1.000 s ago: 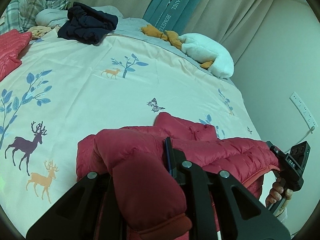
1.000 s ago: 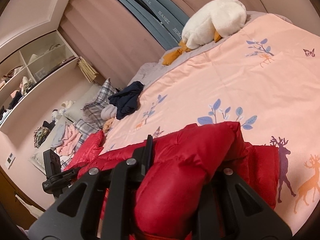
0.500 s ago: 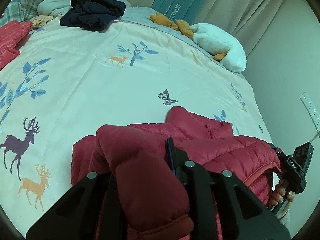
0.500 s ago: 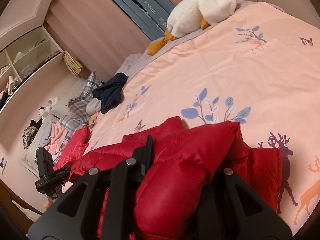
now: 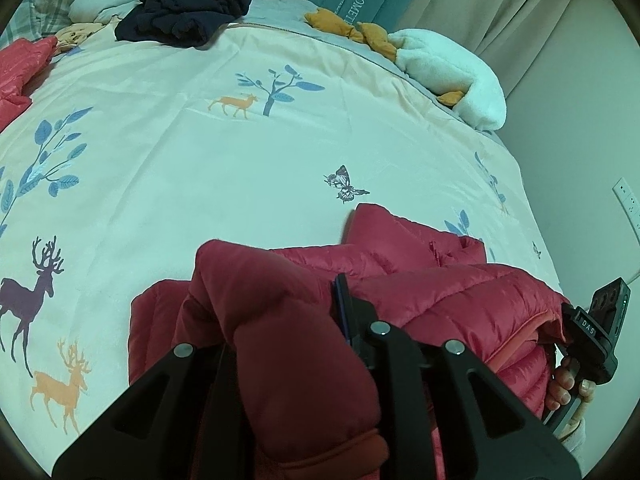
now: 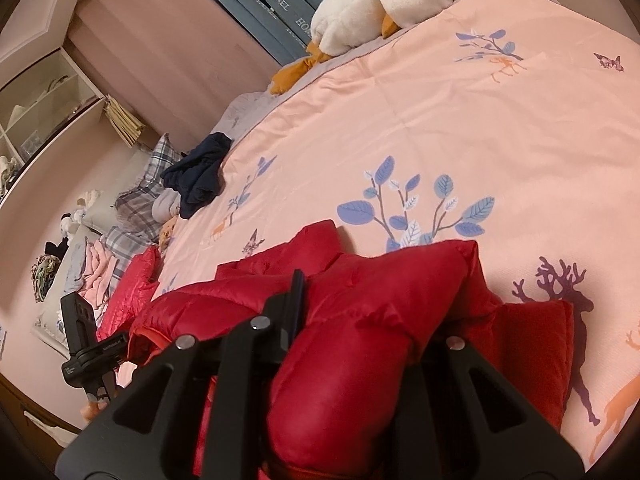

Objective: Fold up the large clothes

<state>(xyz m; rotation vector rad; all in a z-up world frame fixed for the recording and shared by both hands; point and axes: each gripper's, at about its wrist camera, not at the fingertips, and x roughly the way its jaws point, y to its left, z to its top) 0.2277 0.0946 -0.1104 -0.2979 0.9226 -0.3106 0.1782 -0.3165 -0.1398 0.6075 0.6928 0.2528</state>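
A red quilted down jacket (image 5: 420,280) lies bunched at the near edge of the bed; it also shows in the right wrist view (image 6: 248,292). My left gripper (image 5: 280,332) is shut on a thick fold of the jacket, which bulges between the fingers and hides the left one. My right gripper (image 6: 360,320) is shut on another thick fold of the same jacket. The right gripper's body shows at the far right of the left wrist view (image 5: 596,332), and the left gripper's body at the left of the right wrist view (image 6: 86,344).
The bed (image 5: 200,152) has a pale cover printed with deer and leaves. At its far end lie a dark navy garment (image 5: 184,4), a white plush duck (image 5: 448,72) and plaid pillows (image 6: 136,196). Another red garment (image 5: 16,68) lies far left. Shelves (image 6: 36,92) line the wall.
Both grippers keep their hold on the jacket and have moved forward over the bed, carrying the folds with them. The jacket's far edge reaches further onto the cover.
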